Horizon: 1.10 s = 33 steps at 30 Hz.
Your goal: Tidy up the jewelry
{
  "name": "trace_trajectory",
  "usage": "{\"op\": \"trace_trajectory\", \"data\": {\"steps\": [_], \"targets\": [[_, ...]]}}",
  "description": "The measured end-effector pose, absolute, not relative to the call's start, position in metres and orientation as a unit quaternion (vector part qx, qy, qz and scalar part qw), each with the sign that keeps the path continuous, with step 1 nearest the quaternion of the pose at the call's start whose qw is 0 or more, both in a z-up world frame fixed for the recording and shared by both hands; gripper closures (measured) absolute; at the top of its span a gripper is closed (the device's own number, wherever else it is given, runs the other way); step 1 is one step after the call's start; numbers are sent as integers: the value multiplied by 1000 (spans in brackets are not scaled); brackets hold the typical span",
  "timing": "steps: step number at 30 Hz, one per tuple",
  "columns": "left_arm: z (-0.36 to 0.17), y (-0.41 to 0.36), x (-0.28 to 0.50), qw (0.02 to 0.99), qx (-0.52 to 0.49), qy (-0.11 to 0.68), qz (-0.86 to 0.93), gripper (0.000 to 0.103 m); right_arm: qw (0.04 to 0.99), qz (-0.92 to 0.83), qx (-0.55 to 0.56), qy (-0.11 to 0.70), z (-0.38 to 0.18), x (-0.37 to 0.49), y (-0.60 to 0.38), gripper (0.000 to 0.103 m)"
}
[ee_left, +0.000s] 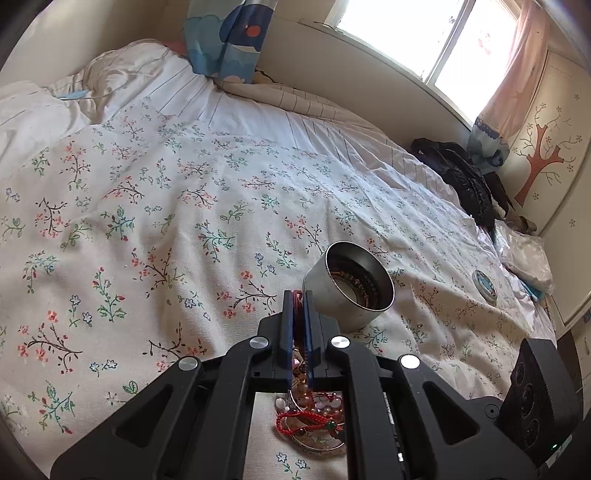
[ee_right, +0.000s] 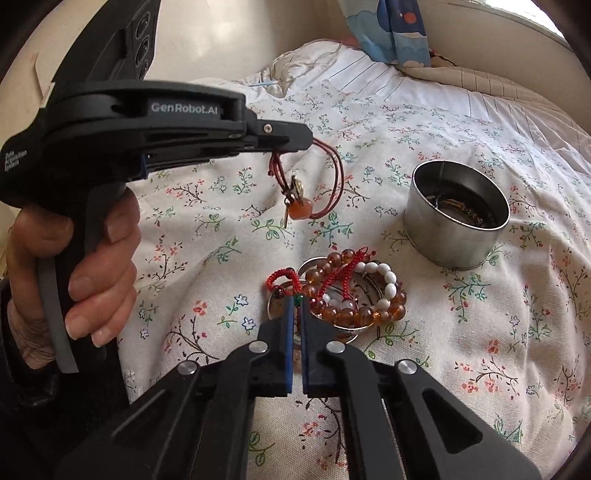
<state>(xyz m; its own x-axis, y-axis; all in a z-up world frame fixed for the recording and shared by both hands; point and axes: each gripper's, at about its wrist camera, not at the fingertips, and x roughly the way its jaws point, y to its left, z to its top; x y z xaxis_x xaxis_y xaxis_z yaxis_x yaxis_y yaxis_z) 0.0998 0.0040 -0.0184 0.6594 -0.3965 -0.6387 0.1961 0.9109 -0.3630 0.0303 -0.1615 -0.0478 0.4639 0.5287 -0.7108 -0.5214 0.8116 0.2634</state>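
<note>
On the far left, writing: my left gripper (ee_right: 308, 142) carries "GenRobot.AI" on its side; smaller white lettering on the body is too blurred for me to read in full.
Left hand (ee_right: 74, 258): wrapped round the pistol grip, fingers curled on the lever.
Left gripper state: held level above the bed, jaws pressed together on a dark red cord bracelet (ee_right: 325, 181), which hangs free with an orange bead and a gold charm.
Right gripper (ee_right: 296, 306): low over the bedspread, jaws nearly together with only a slit between; tips at the red cord of the jewelry pile (ee_right: 343, 291), grip not certain.
Pile contents: amber beads, white beads, red knotted cord, a metal bangle.
Tin (ee_right: 456, 218): round, metal, open, right of the pile, jewelry inside.
Tin lid (ee_left: 484, 281): further right, apart.
Surface: floral bedspread (ee_left: 166, 206); window (ee_left: 424, 33) and curtains behind.
</note>
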Motion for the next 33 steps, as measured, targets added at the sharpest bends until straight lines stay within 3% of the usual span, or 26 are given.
{"op": "trace_trajectory", "data": {"steps": [7, 11, 12, 13, 15, 17, 20, 22, 33], "targets": [[-16, 5, 97, 903, -135, 369, -171, 98, 864, 306, 128, 379, -33, 40, -204, 100], [-16, 3, 97, 903, -134, 370, -171, 98, 854, 312, 100, 404, -39, 42, -189, 98], [-16, 3, 97, 903, -134, 370, -171, 98, 851, 315, 82, 411, -41, 43, -180, 87], [-16, 3, 97, 903, -134, 370, -171, 98, 852, 315, 64, 412, -42, 40, -172, 65], [-16, 3, 98, 903, -134, 371, -171, 98, 853, 315, 32, 415, -45, 40, -160, 59], [-16, 3, 98, 903, -133, 370, -172, 98, 849, 312, 14, 425, -51, 44, -154, 60], [-15, 2, 98, 903, -132, 370, -172, 98, 842, 309, -6, 441, -60, 48, -147, 86], [-15, 2, 98, 903, -133, 369, -172, 98, 844, 311, -1, 437, -59, 46, -151, 93], [3, -4, 83, 918, -128, 320, -197, 98, 872, 298, 208, 328, -15, 36, -231, 93]]}}
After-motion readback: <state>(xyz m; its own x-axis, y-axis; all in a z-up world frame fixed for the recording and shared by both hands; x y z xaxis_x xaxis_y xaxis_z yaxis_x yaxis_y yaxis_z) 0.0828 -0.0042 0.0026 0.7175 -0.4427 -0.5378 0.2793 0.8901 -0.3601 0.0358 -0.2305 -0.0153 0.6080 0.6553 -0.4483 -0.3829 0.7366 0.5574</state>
